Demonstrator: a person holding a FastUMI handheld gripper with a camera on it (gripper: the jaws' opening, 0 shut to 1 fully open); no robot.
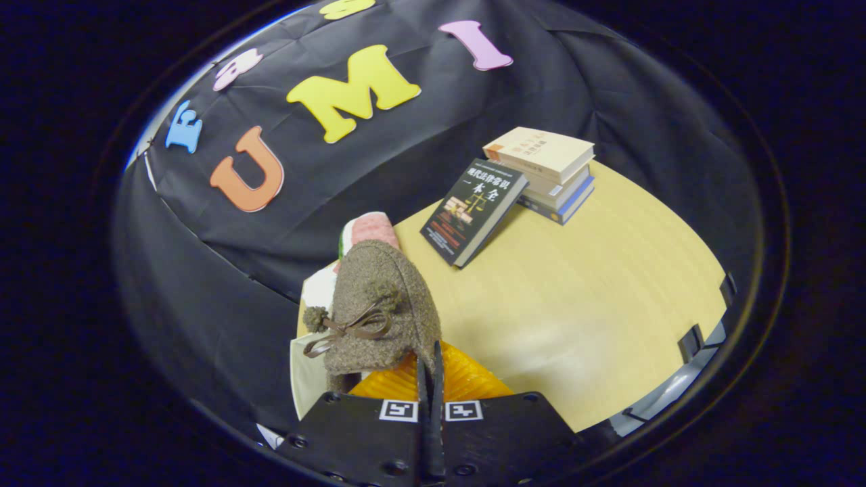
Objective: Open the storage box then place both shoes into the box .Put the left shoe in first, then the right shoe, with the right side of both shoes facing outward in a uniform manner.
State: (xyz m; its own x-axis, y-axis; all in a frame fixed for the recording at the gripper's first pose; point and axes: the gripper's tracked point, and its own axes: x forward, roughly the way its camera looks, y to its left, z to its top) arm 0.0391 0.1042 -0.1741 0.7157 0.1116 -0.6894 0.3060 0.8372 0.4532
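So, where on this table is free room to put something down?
Bare wood lies between the gripper, shut on the brown fuzzy shoe, and the book stack. Crowded: the far edge, with the leaning black book and the stack.

The gripper (430,379) is seen with its fingers (437,365) drawn together on the rear edge of a shoe (379,304), which is held just ahead of them, above the table (609,297). A box (308,368) is glimpsed beneath and left of the shoe. Beyond the shoe, to the right, a book (473,210) is leaned against a stack of books (548,172) set further back on the table
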